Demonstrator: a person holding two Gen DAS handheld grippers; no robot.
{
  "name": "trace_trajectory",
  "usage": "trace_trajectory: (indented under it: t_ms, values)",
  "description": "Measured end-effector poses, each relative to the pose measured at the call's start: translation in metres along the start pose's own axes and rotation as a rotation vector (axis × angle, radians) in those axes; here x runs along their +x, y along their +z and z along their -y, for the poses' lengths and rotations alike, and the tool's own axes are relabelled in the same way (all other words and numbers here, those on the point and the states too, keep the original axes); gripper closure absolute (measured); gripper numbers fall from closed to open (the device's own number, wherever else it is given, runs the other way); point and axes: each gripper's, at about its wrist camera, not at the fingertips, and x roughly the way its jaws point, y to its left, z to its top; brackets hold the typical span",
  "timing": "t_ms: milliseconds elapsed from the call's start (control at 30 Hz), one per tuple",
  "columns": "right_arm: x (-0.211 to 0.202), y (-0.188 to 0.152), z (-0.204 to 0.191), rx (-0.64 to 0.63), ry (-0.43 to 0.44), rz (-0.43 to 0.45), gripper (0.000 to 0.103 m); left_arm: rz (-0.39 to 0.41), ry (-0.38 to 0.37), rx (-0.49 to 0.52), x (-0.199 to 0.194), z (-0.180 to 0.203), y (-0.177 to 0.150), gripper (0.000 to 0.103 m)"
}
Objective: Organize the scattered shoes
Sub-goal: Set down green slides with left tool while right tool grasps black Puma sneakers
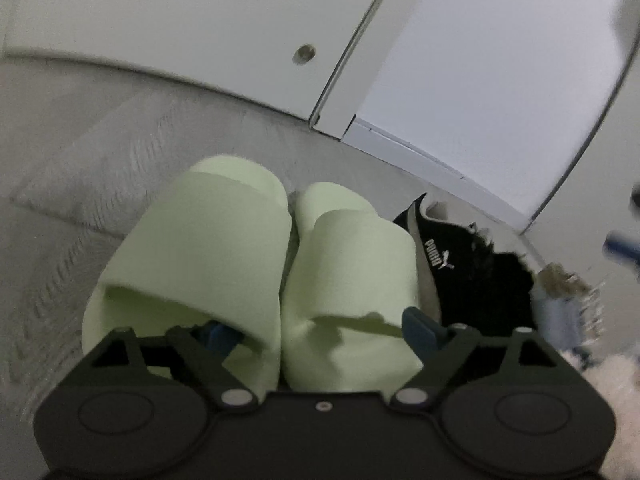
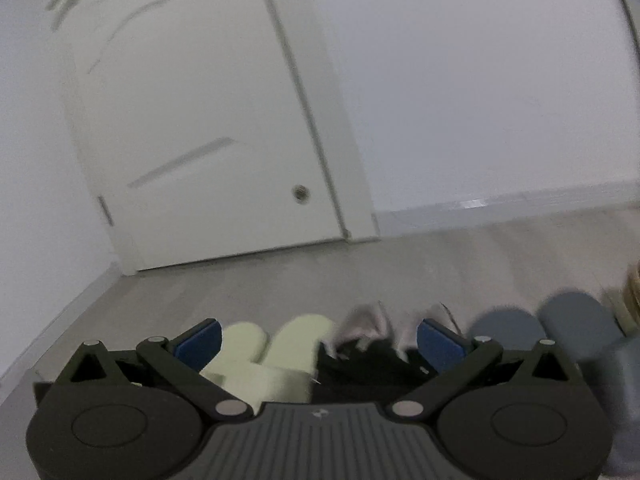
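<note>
Two pale green slides, a left one and a right one, lie side by side on the floor, toes toward the wall. My left gripper is open and low over their heel ends. One blue pad sits inside the left slide's opening; the other is just outside the right slide. A black Puma sneaker lies against the right slide. My right gripper is open and holds nothing. It hovers behind the green slides and the black sneaker.
A pair of grey-blue slippers continues the row to the right, with a tan item past them. A white door, wall and baseboard stand behind. Something fluffy and white lies at the lower right. Grey floor stretches left.
</note>
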Motion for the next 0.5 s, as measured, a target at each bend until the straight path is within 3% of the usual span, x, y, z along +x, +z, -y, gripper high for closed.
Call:
trace_trajectory:
  t_ms: [100,300,500]
  values:
    - [0.002,-0.002,0.017,0.057,-0.036,-0.018,0.0,-0.047,-0.055,-0.047,-0.009,-0.006,0.004,0.018]
    - [0.029,0.006,0.016,0.046,-0.063,-0.069,0.0,-0.088,0.099,0.146,-0.019,0.027,-0.002,0.018]
    - [0.074,0.026,0.005,0.018,-0.099,-0.146,0.0,0.049,0.096,0.14,-0.055,0.05,-0.005,0.018]
